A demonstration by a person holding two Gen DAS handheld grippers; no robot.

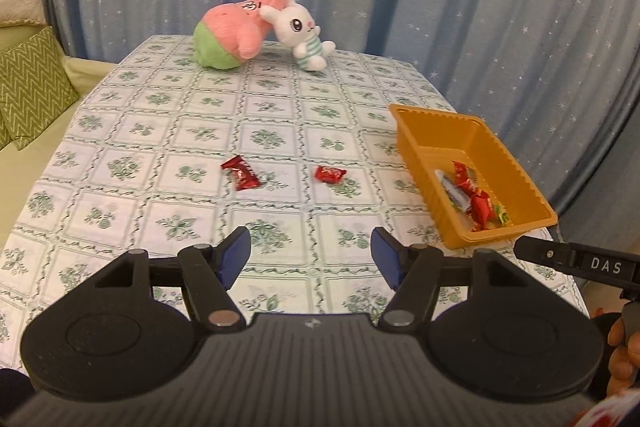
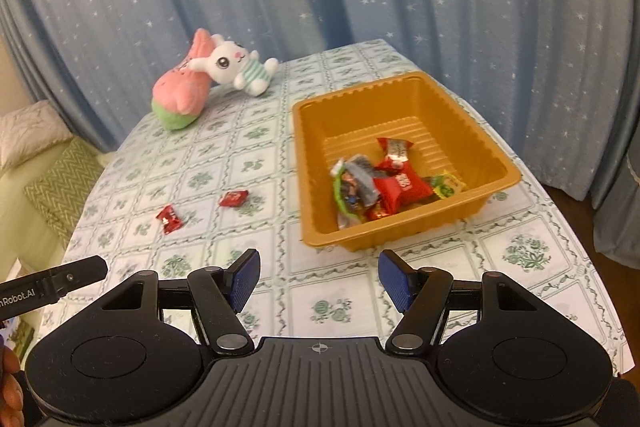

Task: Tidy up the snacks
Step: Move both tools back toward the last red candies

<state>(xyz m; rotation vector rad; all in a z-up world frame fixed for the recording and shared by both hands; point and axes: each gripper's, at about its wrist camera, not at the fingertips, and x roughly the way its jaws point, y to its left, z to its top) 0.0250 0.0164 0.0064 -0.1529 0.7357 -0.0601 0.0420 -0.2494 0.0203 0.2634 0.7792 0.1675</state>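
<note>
- Starred blue curtains back a worktop (image 1: 120, 131) under a floral cloth.
- Orange tray (image 2: 320, 227) sits right, holding wrapped snacks.
- Left gripper (image 1: 311, 254) and right gripper (image 2: 319, 278): jaws open, empty.
- Two red candies (image 1: 241, 172) (image 1: 330, 173) lie loose ahead of the left jaws, nearer them; the left candy's long axis runs diagonally.

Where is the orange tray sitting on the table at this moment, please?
The orange tray sits near the table's right edge, centre-right in the right wrist view, just beyond the right gripper, with two loose red candies on the cloth to its left.
</note>
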